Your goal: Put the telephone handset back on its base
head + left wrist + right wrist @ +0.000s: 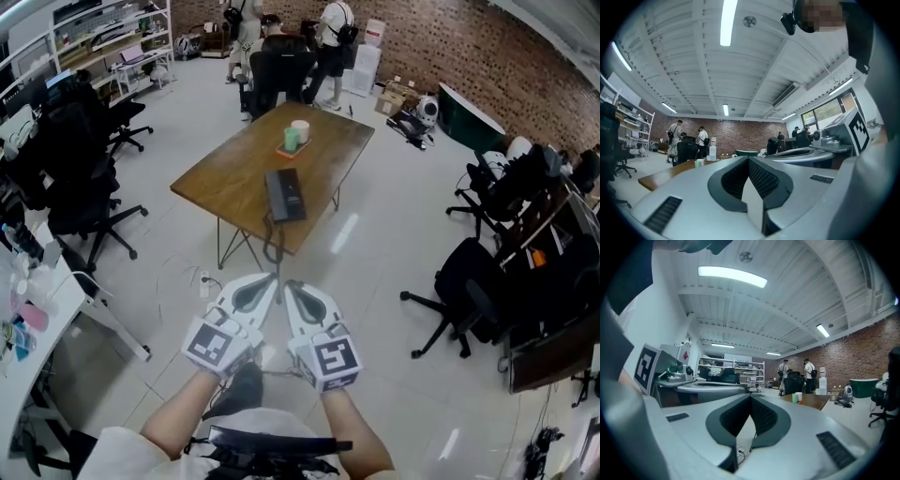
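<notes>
A black telephone lies near the front edge of a brown wooden table, well ahead of me. Its dark cord hangs off that edge. At this distance the handset cannot be told apart from the base. My left gripper and right gripper are held side by side over the floor, short of the table, tips nearly touching. Both are shut with nothing in them. The left gripper view shows its gripper with jaws together, and the table edge far off. The right gripper is likewise shut.
A green cup and a white cup stand on the table's far half. Two people and a black chair stand beyond it. Black office chairs and a white desk are on the left, more chairs on the right. A power strip lies on the floor.
</notes>
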Motion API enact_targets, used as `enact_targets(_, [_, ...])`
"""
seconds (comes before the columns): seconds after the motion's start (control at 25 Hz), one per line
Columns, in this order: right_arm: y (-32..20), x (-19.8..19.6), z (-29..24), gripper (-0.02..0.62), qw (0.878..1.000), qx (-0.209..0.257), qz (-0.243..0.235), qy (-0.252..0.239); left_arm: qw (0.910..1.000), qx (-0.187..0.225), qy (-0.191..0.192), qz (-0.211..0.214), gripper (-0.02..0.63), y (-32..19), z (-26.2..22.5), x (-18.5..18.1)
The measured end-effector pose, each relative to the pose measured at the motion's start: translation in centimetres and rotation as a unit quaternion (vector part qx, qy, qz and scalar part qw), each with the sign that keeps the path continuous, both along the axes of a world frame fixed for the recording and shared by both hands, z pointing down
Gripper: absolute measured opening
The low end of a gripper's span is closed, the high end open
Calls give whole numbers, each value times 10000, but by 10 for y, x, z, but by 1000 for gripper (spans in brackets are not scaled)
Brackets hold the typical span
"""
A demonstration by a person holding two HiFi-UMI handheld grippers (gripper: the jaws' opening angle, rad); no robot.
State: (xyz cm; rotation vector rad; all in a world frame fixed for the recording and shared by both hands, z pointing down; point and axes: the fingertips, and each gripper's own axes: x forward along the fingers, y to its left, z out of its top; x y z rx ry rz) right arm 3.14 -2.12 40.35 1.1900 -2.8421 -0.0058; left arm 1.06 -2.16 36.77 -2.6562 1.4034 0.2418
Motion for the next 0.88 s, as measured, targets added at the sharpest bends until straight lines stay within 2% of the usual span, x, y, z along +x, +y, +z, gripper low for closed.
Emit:
enact_targets(0.28, [25, 8, -3, 2, 9999, 73, 118, -33, 9997, -60, -197, -89, 3, 33, 8, 5])
enact_targets(0.88, [52, 0, 1, 2, 9997, 21, 242, -36, 9997, -114, -202, -3, 3, 64, 10, -4])
